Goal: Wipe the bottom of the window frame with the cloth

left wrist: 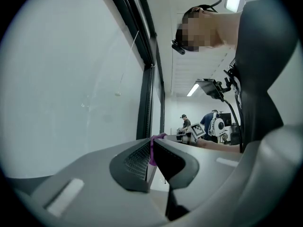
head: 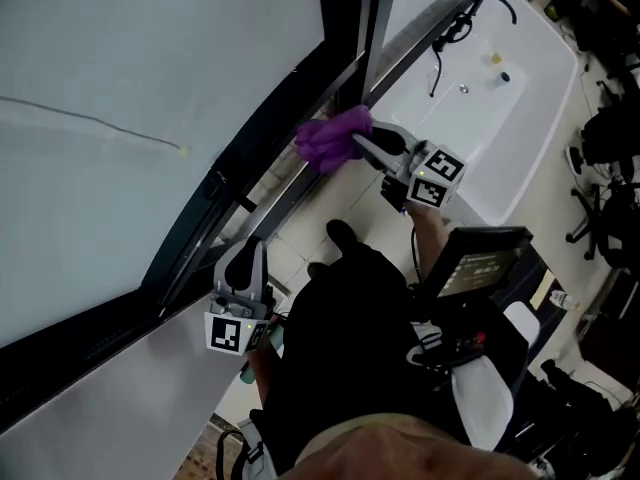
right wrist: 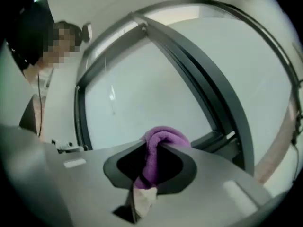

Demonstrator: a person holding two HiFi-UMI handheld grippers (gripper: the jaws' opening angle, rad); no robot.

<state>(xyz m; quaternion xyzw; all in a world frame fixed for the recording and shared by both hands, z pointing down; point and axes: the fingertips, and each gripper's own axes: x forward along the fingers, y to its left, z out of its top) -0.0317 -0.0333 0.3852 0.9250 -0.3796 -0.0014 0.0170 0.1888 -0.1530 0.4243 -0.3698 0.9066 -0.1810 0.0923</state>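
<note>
At left, the left gripper (head: 249, 256) hangs just beside the dark window frame (head: 236, 171), its smooth grey jaws pressed together on nothing. Further right, the right gripper (head: 364, 144) clamps a fluffy purple cloth (head: 333, 138), bunched against the frame's bottom rail near the upright post.

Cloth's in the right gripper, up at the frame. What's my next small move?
Probably slide the right gripper along the bottom rail toward the left gripper, pressing the cloth down. The cloth is clamped in its jaws, bunched at the rail beside the vertical post; the rail runs on from there.
</note>
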